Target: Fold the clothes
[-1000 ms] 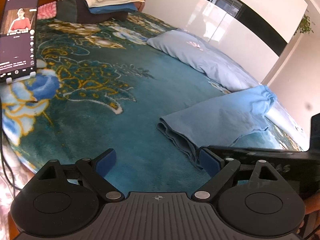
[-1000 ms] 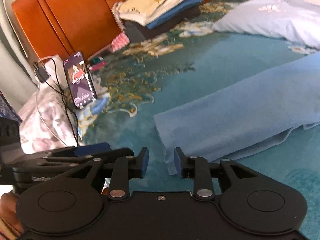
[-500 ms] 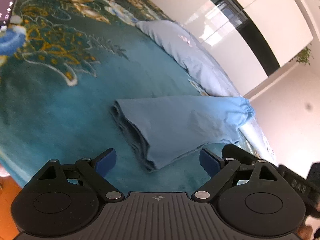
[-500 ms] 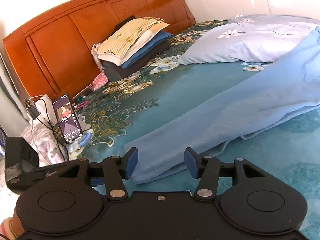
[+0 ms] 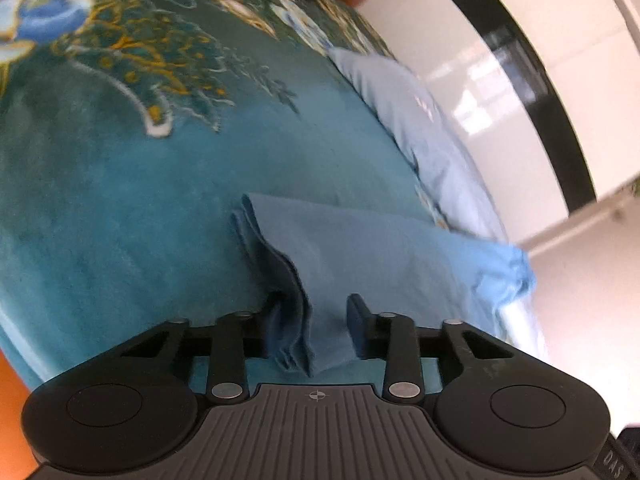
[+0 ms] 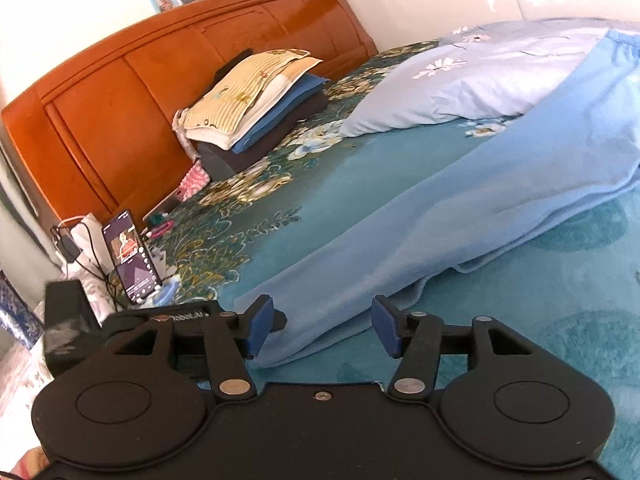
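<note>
Claw (image 6: pixel 323 330) over teal floral bedspread (image 6: pixel 520 300)

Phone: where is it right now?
Right wrist view, far left: the phone stands propped at the bed's edge below the headboard, left of the right gripper.

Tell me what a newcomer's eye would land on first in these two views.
First, the light blue garment stretched across the teal floral bedspread, its near end lying between the fingers of the left gripper and the right gripper. Next, the glossy orange headboard with a stack of folded clothes against it, and a lit phone propped at the bed's left edge.
</note>
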`<state>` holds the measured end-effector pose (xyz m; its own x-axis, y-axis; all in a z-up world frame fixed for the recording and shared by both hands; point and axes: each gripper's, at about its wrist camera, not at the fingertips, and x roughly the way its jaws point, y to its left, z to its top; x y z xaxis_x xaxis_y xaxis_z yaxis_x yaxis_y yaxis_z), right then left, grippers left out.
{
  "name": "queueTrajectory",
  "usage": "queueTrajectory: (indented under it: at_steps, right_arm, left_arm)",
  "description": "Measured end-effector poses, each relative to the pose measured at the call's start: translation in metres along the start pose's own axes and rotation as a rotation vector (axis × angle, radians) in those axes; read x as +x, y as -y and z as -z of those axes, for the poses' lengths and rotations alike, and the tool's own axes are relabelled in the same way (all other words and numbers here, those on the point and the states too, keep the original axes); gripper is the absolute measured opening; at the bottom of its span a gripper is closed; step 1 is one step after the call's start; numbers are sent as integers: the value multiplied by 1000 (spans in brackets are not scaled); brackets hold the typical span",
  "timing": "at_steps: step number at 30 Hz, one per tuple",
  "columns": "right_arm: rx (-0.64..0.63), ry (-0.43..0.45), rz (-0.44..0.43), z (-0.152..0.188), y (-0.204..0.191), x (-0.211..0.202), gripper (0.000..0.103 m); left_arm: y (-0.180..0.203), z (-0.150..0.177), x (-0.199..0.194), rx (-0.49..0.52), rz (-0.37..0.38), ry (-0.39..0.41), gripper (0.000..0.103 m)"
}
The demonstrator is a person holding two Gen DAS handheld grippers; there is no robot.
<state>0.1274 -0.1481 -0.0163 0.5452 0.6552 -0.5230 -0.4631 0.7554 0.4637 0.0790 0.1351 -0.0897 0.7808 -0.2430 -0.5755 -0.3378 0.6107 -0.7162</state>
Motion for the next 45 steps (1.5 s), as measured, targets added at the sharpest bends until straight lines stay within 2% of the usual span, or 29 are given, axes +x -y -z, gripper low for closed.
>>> queueTrajectory:
  at_steps: [4,6,8,11,15,22,25,27,31,33,34,36,39,42,45]
  right_arm:
    - [12,18,19,-1,11,-7,56]
    - [27,31,39,-2,18,-12,58]
    - [57,44,53,-3,27,-16,58]
    - [90,70,73,-5,39,-23,58]
    - [101,114,141,-11,60,-33,61]
    - [189,186,308,-38,122,-50,65]
    - [256,211,310,-39,141,-58,65]
    - [254,217,313,-36,144,-58,65]
    - [227,193,303,-30,140,-52,65]
    - [218,185,303,-27,138,-50,65]
    - [222,185,296,-27,138,-50,65]
    - [226,184,287,-27,137,-49,65]
    - [217,181,285,-27,134,-49,66]
    - [215,183,286,-27,133,-49,66]
    - [223,192,291,-27,135,-50,66]
  left_arm:
    - [-7,2,0,-34,11,33,21]
    - [-5,3,-2,-27,3,43,11]
    - [-4,3,-3,-22,21,50,7]
    - [2,-1,-4,8,28,59,6]
    - [4,-4,-5,16,25,47,6]
    - [6,-7,-6,32,15,19,6]
    - [6,-3,-10,42,-17,14,8]
    - [7,-1,-15,63,-50,25,13]
    - [10,1,-23,93,-102,27,15]
    - [12,2,-26,105,-119,25,20]
    - [13,3,-28,109,-124,22,20]
    - [15,5,-29,119,-127,14,35]
    - [20,7,-24,128,-126,3,45]
    - [24,7,-21,127,-129,13,48]
    - [29,8,-14,154,-119,21,47]
